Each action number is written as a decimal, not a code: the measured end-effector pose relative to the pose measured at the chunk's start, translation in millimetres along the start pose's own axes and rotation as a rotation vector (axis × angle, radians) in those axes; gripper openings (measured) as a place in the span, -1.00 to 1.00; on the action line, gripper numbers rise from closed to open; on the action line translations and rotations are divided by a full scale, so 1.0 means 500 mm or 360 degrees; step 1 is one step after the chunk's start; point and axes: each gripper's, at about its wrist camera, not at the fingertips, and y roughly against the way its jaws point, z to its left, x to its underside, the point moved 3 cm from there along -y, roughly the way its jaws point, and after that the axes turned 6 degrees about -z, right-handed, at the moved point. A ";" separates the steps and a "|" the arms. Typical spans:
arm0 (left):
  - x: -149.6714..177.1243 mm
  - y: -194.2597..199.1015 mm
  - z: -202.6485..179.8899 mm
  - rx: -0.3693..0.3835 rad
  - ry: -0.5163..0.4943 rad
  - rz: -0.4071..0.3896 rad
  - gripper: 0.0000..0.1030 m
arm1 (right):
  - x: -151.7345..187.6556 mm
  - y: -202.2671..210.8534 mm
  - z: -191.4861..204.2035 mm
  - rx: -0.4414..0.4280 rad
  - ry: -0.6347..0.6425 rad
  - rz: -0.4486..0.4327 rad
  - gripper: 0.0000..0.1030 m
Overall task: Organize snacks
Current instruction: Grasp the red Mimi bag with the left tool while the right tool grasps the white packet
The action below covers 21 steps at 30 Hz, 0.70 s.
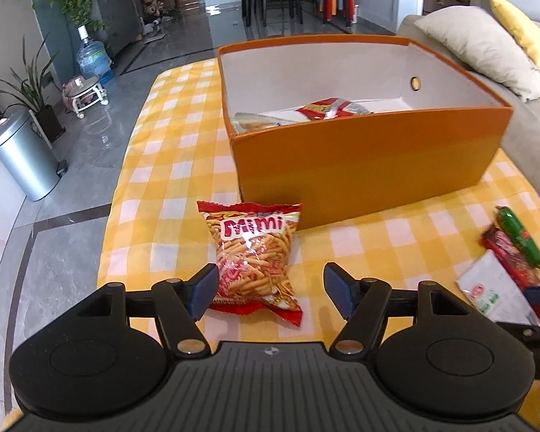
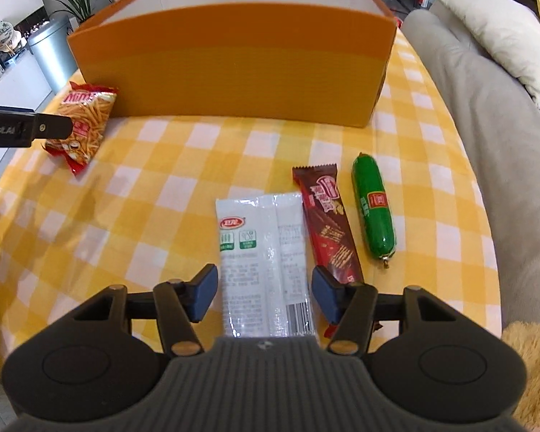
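Chips bag: the chips bag (image 1: 256,257) lies flat on the worktop (image 1: 162,187), its near end between the pads of the left claw (image 1: 270,289); it sits just short of the box, an easy lift over the wall.
Left claw: open, jaws wide; the left pad is at the bag's edge, the right pad stands clear of it, so nothing is gripped. The wide spread suits a puffy bag, judged ready to close.
White packet: the white packet (image 2: 266,262) lies lengthwise straight ahead of the right claw (image 2: 266,293), its near half between the pads.
Right claw: part open, both pads just beside the packet's long edges; whether they press on it cannot be told. Straddling the narrow width looks like the chosen hold.
Wafer bar: the wafer bar (image 2: 329,216) lies touching the packet's right side, partly under the right finger; it may get pinched along.
Sausage: the green sausage (image 2: 373,207) lies further right, apart.
Box: the orange box (image 2: 234,68) stands beyond both claws, open-topped, already holding some snack packs (image 1: 306,113); likely the goal.
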 end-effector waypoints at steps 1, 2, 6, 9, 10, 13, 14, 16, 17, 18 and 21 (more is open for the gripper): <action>0.000 -0.008 0.001 -0.0010 0.0001 -0.0007 0.52 | 0.001 -0.004 0.000 0.0000 0.0000 0.0007 0.09; 0.000 -0.016 0.001 -0.0019 0.0003 -0.0007 0.52 | 0.001 -0.007 0.001 0.0000 0.0003 0.0014 0.09; 0.001 -0.049 0.007 -0.0080 0.0027 0.0028 0.52 | 0.002 -0.017 0.003 0.0010 0.0021 0.0025 0.12; 0.002 -0.061 0.014 -0.0097 0.0106 0.0060 0.52 | 0.003 -0.019 0.009 0.0020 0.0058 0.0011 0.13; 0.003 -0.064 0.015 -0.0101 0.0120 0.0059 0.52 | 0.003 -0.019 0.010 0.0020 0.0059 0.0007 0.13; 0.005 -0.070 0.010 -0.0117 0.0101 0.0061 0.52 | 0.002 -0.019 0.012 0.0024 0.0061 -0.0001 0.13; 0.006 -0.072 0.008 -0.0126 0.0094 0.0062 0.52 | 0.001 -0.018 0.012 0.0024 0.0063 -0.0002 0.12; 0.008 -0.075 0.007 -0.0131 0.0094 0.0069 0.51 | 0.001 -0.017 0.011 0.0020 0.0063 -0.0003 0.10; 0.009 -0.076 0.008 -0.0134 0.0099 0.0071 0.47 | 0.001 -0.017 0.012 0.0017 0.0065 -0.0004 0.07; 0.009 -0.078 0.009 -0.0143 0.0104 0.0074 0.39 | 0.001 -0.016 0.013 0.0014 0.0071 -0.0005 0.05; 0.010 -0.080 0.014 -0.0129 0.0138 0.0095 0.24 | 0.001 -0.015 0.019 0.0010 0.0095 -0.0010 -0.02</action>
